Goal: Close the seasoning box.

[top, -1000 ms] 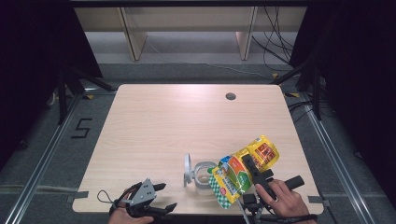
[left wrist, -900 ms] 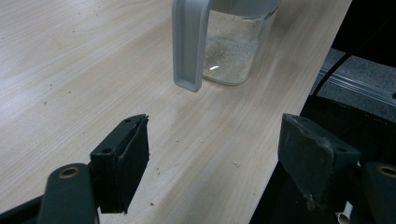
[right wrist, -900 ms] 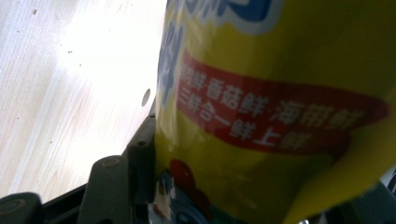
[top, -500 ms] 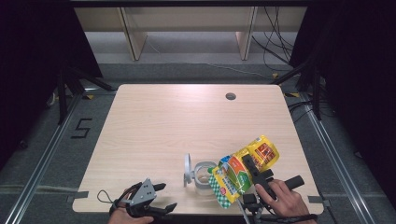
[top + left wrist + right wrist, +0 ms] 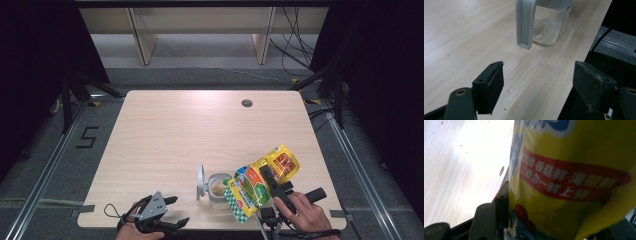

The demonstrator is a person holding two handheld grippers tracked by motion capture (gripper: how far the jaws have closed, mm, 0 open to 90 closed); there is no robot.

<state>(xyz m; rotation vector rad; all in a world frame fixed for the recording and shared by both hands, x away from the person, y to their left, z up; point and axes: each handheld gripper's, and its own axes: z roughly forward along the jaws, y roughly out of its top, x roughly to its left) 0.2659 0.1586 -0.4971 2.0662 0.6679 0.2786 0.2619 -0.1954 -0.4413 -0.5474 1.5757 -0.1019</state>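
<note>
The right gripper point(image 5: 267, 176) clamps the yellow pouch point(image 5: 260, 181), seemingly tilted over the glass jar point(image 5: 218, 189); the left gripper point(image 5: 172, 210) gapes empty.

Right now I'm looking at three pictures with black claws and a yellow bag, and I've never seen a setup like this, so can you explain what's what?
A person sits at a wooden table and holds a two-jaw hand tool in each hand. One picture comes from a camera above the table; the other two come from small cameras riding on each tool, looking along its black jaws. The left gripper rests near the table's front edge, jaws apart and holding nothing. The right gripper is clamped on a yellow snack pouch, tilted over a glass jar. The jar stands open with pale grains inside, and its grey lid is swung up beside it. Small crumbs dot the wood.
</note>
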